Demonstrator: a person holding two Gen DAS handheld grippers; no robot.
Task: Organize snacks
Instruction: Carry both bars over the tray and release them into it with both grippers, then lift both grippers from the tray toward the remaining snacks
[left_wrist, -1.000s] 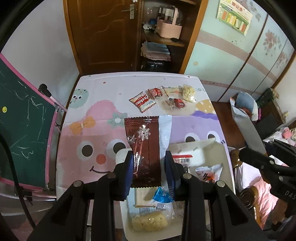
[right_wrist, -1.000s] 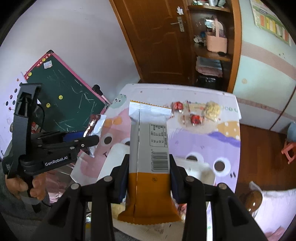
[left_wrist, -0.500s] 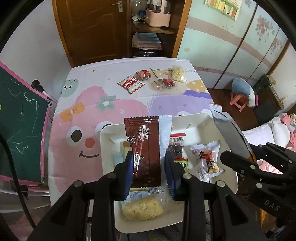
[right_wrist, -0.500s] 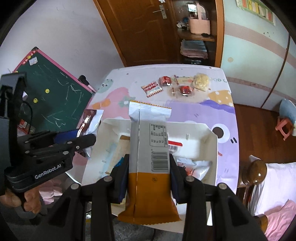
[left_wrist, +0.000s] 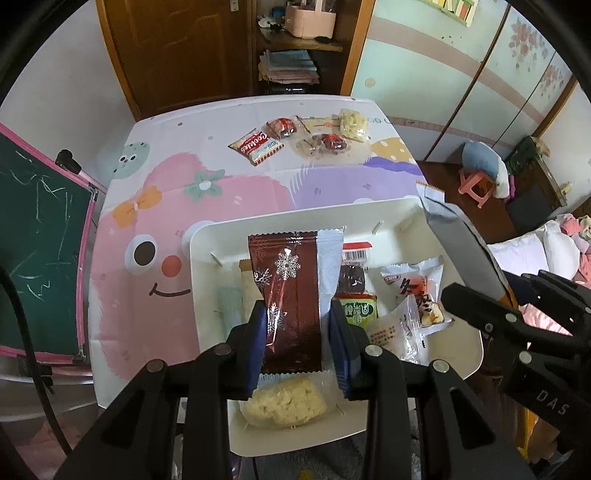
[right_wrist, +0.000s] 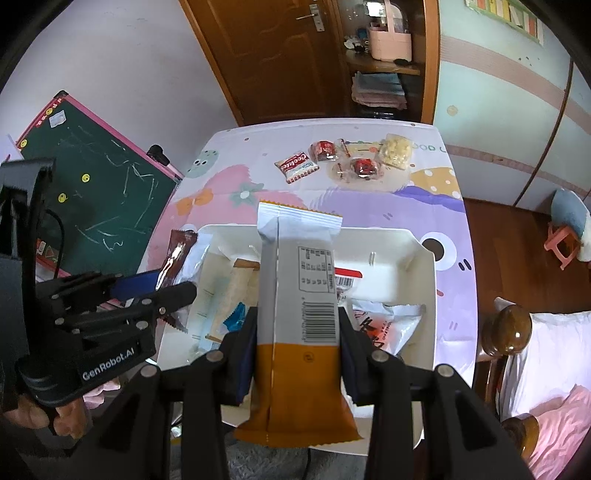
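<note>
My left gripper (left_wrist: 297, 332) is shut on a brown snowflake snack packet (left_wrist: 291, 295) and holds it above the white tray (left_wrist: 458, 354). My right gripper (right_wrist: 297, 332) is shut on a white and orange snack packet (right_wrist: 299, 295), also above the tray (right_wrist: 421, 266). The tray holds several wrapped snacks, among them a pale rice cake (left_wrist: 284, 402) and a green packet (left_wrist: 358, 308). The right gripper shows at the right of the left wrist view (left_wrist: 480, 310). The left gripper shows at the left of the right wrist view (right_wrist: 147, 291).
More snacks lie at the table's far end: a cookie packet (left_wrist: 256, 146), red-wrapped sweets (left_wrist: 328, 142) and a pale puffed snack (left_wrist: 352, 123). A green chalkboard (right_wrist: 92, 184) leans at the left. A wooden door and shelf stand behind. A pink stool (left_wrist: 476, 186) is at right.
Both grippers have pulled back toward the near end of the table, packets still held. The tray now fills more of both views and the far snacks look farther off.
</note>
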